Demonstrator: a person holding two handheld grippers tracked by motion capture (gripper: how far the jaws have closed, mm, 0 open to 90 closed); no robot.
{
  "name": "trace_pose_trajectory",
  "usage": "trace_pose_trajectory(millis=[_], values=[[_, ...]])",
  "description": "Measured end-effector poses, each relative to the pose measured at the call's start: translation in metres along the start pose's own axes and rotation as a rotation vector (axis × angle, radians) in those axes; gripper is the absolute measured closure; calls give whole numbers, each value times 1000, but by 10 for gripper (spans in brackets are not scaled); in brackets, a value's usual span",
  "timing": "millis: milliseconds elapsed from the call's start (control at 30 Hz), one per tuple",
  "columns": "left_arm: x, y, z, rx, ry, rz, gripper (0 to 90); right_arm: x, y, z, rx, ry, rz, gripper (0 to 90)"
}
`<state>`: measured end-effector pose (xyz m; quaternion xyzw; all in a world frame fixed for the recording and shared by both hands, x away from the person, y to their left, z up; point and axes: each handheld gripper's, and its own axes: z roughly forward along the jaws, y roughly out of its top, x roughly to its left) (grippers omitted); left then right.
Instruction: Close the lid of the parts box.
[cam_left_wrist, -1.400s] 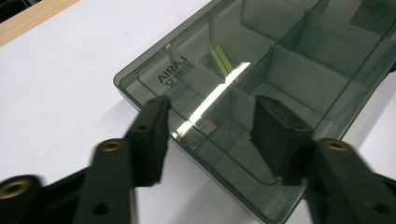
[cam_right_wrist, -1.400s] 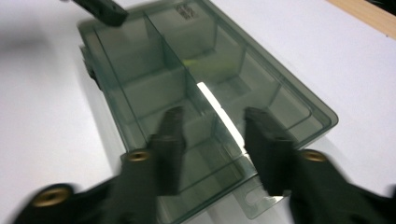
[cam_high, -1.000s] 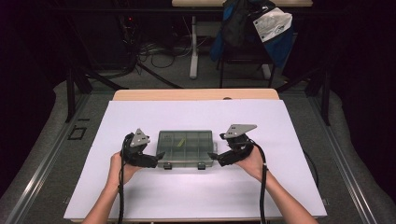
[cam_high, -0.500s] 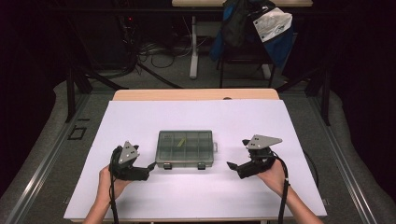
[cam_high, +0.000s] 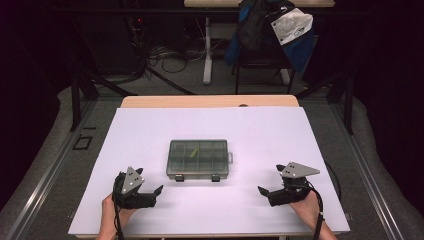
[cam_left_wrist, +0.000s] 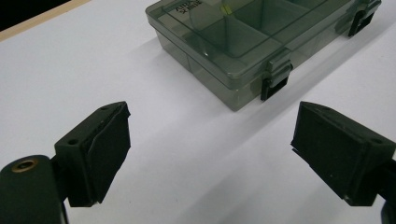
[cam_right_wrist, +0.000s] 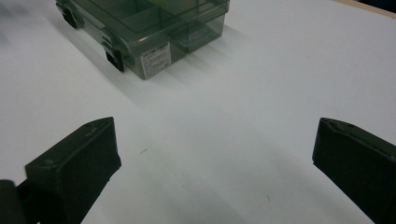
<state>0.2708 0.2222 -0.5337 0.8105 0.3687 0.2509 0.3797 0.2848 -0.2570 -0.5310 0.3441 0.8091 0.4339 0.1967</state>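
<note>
A white table (cam_high: 250, 130) stands in a dark room; the box (cam_high: 198, 159) lies closed at its middle, long axis across. The left gripper (cam_high: 159, 191), jaws spread and empty, seems slightly nearer than the right gripper (cam_high: 261, 191). In the left gripper view the box (cam_left_wrist: 261, 42) lies ahead, to the right. In the right gripper view the box (cam_right_wrist: 154, 28) lies ahead-left, jaws wide, nothing between.

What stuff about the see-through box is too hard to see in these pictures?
- Printed label on the organizer box: too small and blurred in the right gripper view.
- Far end of the box: cut off by the top edge in the left gripper view.
- Yellow-green item inside: too small in the high view to name.
- Lettering on the lid: blurred.
</note>
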Motion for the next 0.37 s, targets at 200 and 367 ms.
trace_pose_trajectory(millis=[200, 367], values=[[-3, -11, 1, -8, -7, -13, 108, 5, -12, -5, 3, -10, 9, 0], [-4, -11, 3, -10, 3, 6, 108, 8, -13, -2, 1, -12, 4, 0]])
